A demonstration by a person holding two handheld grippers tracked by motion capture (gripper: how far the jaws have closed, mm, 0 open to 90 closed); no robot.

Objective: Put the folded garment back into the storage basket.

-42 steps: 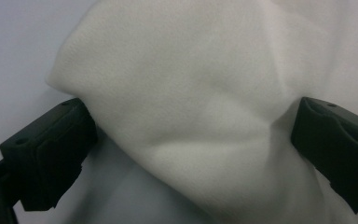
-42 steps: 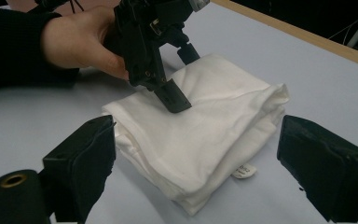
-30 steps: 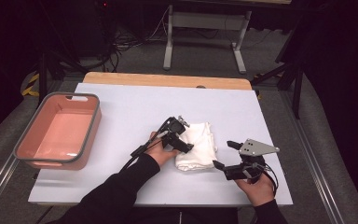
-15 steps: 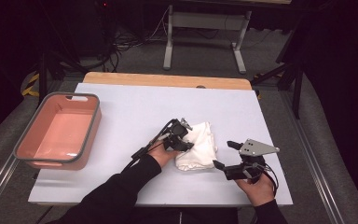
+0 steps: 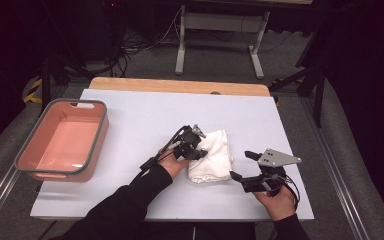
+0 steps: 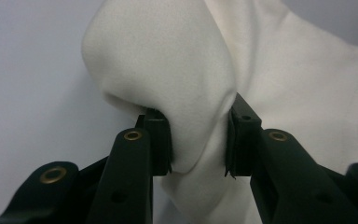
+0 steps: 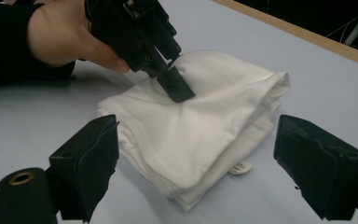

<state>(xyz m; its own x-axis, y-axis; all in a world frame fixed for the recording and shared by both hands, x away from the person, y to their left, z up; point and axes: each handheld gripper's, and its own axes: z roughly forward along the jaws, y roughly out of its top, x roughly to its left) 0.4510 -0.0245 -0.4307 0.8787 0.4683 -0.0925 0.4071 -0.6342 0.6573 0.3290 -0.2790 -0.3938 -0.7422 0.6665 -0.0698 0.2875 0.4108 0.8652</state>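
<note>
The left tool (image 5: 194,146) has just closed its jaws, pinching a fold at the left edge of the white cloth (image 5: 211,156) mid-desk. The right tool (image 5: 242,165), jaws wide and empty, waits just right of the cloth. Gripping step; next, probably lifting the fold.

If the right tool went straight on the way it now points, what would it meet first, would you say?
Most likely the cloth: it lies right ahead between the open jaws of the right tool, though how near is hard to judge.

left gripper (image 6: 198,140): just closed, pinching a raised fold | white cloth (image 6: 168,65): bunched between pads | table (image 6: 28,93): pale
</note>
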